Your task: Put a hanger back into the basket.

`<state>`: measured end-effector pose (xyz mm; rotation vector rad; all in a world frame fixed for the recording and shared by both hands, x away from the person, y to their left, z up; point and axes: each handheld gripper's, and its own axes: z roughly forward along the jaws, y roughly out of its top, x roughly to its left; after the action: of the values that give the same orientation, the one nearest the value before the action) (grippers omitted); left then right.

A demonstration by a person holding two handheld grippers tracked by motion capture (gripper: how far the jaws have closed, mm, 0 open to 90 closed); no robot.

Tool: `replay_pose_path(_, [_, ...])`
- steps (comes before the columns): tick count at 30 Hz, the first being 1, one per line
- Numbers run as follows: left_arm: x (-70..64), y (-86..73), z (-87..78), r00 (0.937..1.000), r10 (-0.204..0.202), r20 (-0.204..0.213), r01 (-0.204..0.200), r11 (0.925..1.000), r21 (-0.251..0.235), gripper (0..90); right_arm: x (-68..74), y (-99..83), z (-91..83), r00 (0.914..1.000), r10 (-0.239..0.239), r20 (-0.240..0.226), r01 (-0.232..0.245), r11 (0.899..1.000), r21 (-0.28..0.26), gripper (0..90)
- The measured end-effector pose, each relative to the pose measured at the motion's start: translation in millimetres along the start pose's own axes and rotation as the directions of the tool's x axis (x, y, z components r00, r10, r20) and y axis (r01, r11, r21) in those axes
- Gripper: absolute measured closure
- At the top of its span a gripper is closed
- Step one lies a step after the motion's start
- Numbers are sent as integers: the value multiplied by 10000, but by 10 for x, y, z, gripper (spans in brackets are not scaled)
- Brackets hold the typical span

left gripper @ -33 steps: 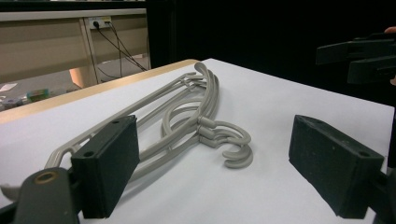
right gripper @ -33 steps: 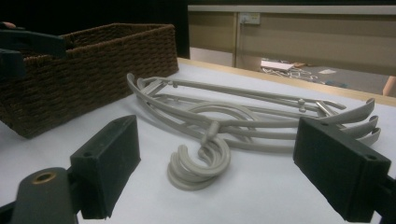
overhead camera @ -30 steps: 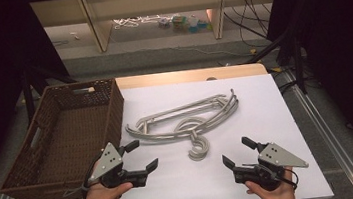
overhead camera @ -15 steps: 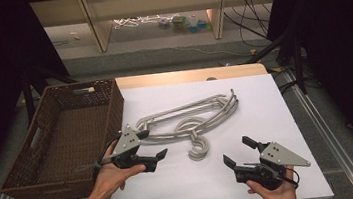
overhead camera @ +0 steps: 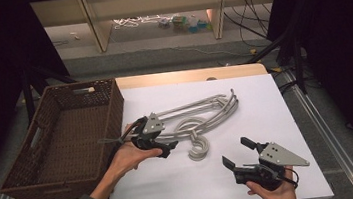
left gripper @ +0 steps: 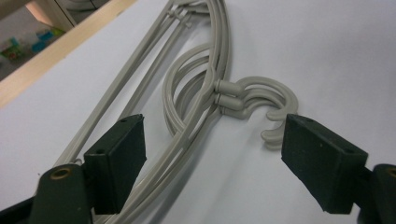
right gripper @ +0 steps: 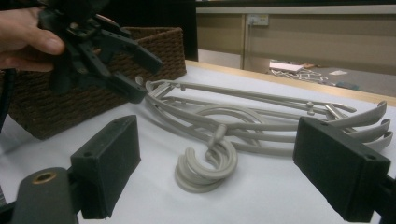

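I am at the reaching step: my left tool (overhead camera: pixel 162 142) is over the near end of the stack of grey hangers (overhead camera: pixel 206 110), and its jaws stand wide apart with nothing between them yet. In the left gripper view the hanger arms pass just beside my left jaw and the hooks (left gripper: pixel 261 100) curl close to the other one. The hangers lie flat on the white worktop (overhead camera: pixel 267 119), nested one on another, with their hooks pointing toward me. They are just to the right of the brown wicker basket (overhead camera: pixel 63 137), which looks empty.

My right tool (overhead camera: pixel 244 158) rests low at the near edge of the worktop, well apart from the hangers, and its jaws are also apart and hold nothing. In the right gripper view I look along them at the hooks (right gripper: pixel 205 168) from the side.

I think the next move is to lower the left tool until the jaws stand on both sides of the bundled arms, then close on them. The arms are thin and lie flat, so one jaw must go low, close to the worktop. Several hangers may come up together.
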<state>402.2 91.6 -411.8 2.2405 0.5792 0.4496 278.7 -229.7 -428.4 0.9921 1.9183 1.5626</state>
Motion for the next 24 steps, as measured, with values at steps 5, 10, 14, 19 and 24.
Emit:
replay_pose_path(5, [59, 27, 219, 9987, 476, -165, -457, 9939, 1008, 216, 2, 5, -7, 10000, 8, -35, -8, 9999, 115, 156])
replay_pose_path(10, [141, 38, 410, 9982, 603, -16, -593, 9864, 1533, 269, 4, 7, 0, 9999, -18, -105, 19, 10000, 52, 156])
replay_pose_path(14, [181, 17, 533, 9931, 1169, -81, -1117, 9649, 2376, 290, 2, 3, 12, 9999, -17, -123, 16, 9999, -103, 157])
replay_pose_path(19, [172, 41, 612, 9886, 1507, 50, -1466, 9526, 2667, 319, 6, -3, 27, 9997, 58, -223, -62, 9998, -174, 156])
replay_pose_path(24, [156, 67, 665, 9863, 1642, 130, -1612, 9460, 2814, 397, 6, -1, 15, 9998, 15, -193, -14, 10000, 71, 156])
